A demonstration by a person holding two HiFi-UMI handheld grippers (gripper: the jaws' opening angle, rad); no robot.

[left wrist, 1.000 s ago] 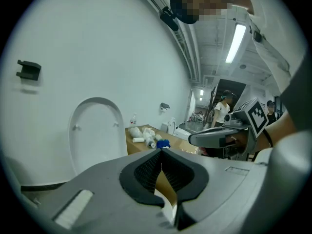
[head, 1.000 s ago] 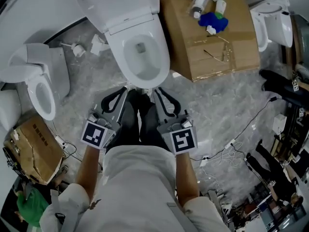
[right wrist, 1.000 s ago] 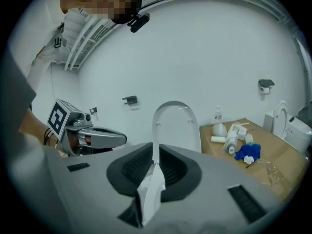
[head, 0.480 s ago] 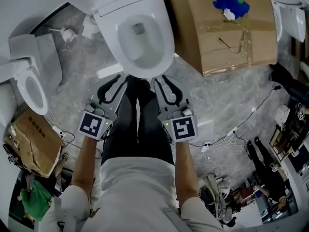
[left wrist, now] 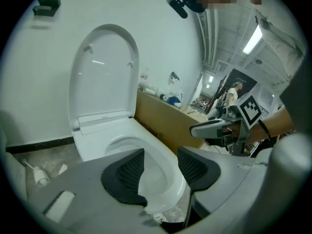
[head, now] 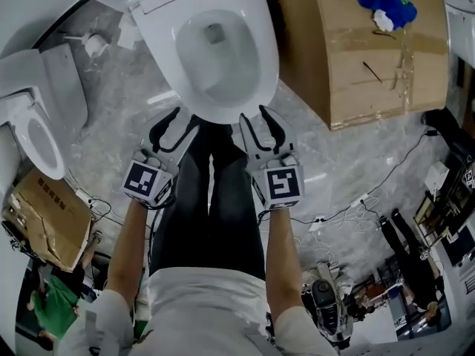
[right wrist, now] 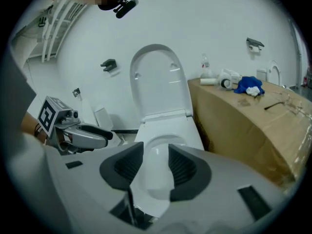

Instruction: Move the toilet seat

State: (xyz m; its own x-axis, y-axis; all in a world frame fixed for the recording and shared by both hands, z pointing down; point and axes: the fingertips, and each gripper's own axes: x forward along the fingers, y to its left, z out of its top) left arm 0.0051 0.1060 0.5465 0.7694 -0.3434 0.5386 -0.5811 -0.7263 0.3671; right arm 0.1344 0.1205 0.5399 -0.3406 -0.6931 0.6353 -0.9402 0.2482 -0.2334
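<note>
approach step, by the look of it: holding left gripper [head: 182, 119] and right gripper [head: 256, 117] just at the front rim of the toilet seat [head: 223, 112], down flat on the bowl [head: 211, 61]. just been opening both; parted, gripping nothing. next: sliding the jaws over that rim and clamping.

We are looking along our left gripper [left wrist: 161, 168], whose dark ribbed fingers [left wrist: 126, 177] have just been opening and are standing apart with nothing pressed between them, the white toilet [left wrist: 105, 138] rim showing through the gap. The raised lid [left wrist: 105, 72] is standing upright against the white wall, a brown cardboard box [left wrist: 163, 118] is sitting just beside the bowl, and the right gripper [left wrist: 204, 129] is hovering at the right.
</note>
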